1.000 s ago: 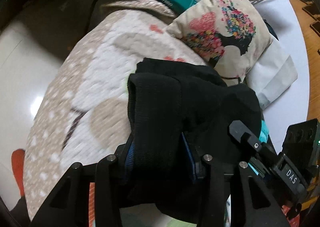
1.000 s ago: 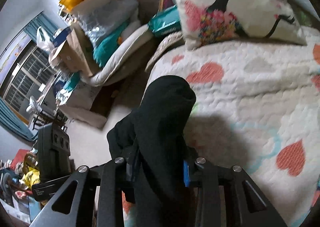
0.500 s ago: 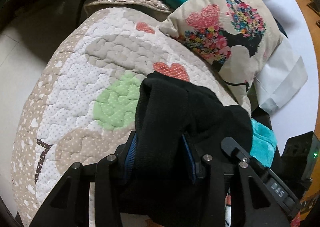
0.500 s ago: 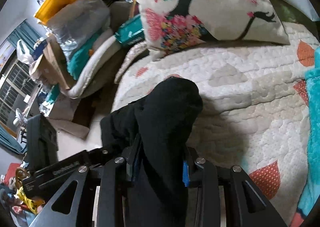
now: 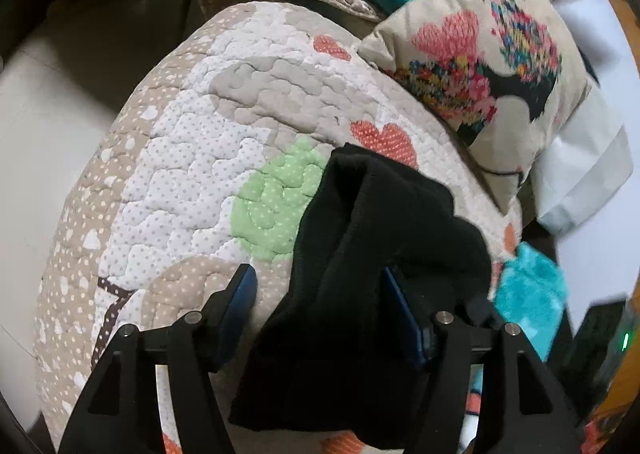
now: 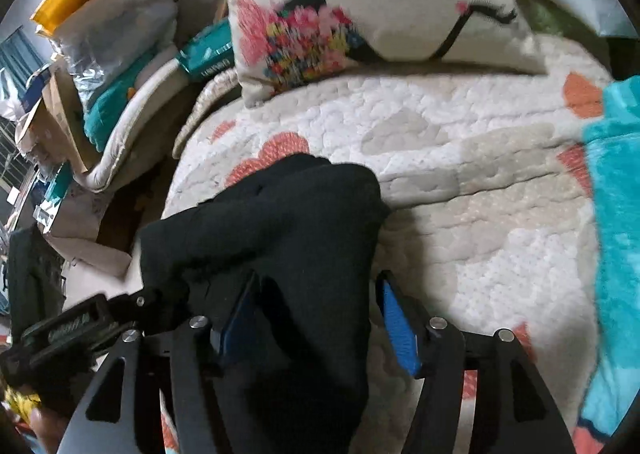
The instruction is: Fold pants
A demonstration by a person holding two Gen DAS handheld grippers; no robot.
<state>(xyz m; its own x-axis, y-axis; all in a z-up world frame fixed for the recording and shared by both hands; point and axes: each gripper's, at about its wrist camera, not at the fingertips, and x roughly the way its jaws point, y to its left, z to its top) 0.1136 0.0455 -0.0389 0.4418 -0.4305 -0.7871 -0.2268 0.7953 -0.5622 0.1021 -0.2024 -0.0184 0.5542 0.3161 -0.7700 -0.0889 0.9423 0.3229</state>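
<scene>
Both claws have let go since half a second back: pads that were clamped on the cloth now stand spread.

Left gripper (image 5: 320, 294): jaws wide apart. I see the left blue pad (image 5: 239, 300) clear of the cloth, with quilt showing between them. The right pad sits at the edge of the bunched black knit pants (image 5: 360, 254); I cannot tell whether it touches.

Right gripper (image 6: 320, 306): jaws also spread. The pants (image 6: 280, 234) lie between the fingers, draped over the left pad; the right blue pad (image 6: 398, 328) stands free, just beside the fabric.

The pants rest as a folded heap on the quilted bedspread with heart and circle patches (image 5: 192, 141), near its left edge, nearer than the cream cushion with a floral silhouette print (image 5: 492, 65). In the right view the same cushion (image 6: 360, 5) lies at the far end of the bedspread (image 6: 480, 181).

A fluffy turquoise towel (image 6: 616, 234) lies at the right. The other gripper's black body shows low at the left of the right view.
</scene>
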